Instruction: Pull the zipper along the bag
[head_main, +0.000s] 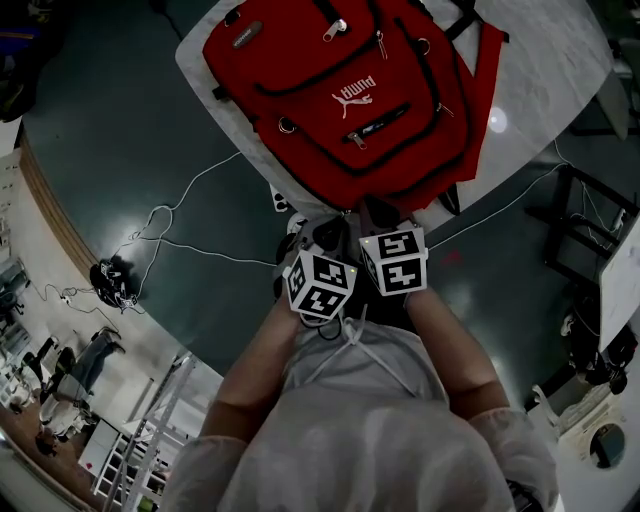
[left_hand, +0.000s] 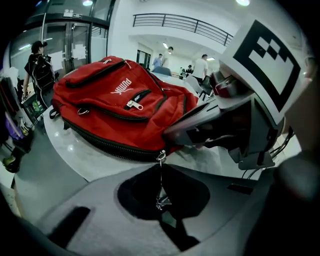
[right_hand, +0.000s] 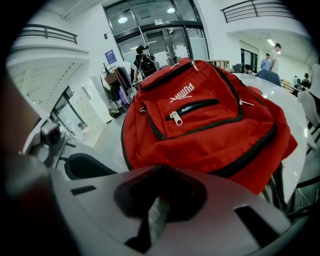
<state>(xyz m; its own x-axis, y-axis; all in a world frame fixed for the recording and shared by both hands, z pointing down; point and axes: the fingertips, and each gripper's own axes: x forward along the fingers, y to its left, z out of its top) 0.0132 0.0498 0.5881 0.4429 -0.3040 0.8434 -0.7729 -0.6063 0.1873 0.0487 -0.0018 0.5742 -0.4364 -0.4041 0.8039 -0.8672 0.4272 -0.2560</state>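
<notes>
One red backpack, two claws, one table

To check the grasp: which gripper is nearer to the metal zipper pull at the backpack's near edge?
Left. The left gripper is shut on the zipper pull; the right gripper pinches the red backpack beside it.

On table lies bag. At its near edge: L gripper left, R gripper right. Zipper pull btwn L fingers.

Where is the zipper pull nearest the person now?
Left gripper view, centre: the zipper pull hangs off the red backpack's near edge, pinched in the shut left tongs, just below the right tongs.
</notes>
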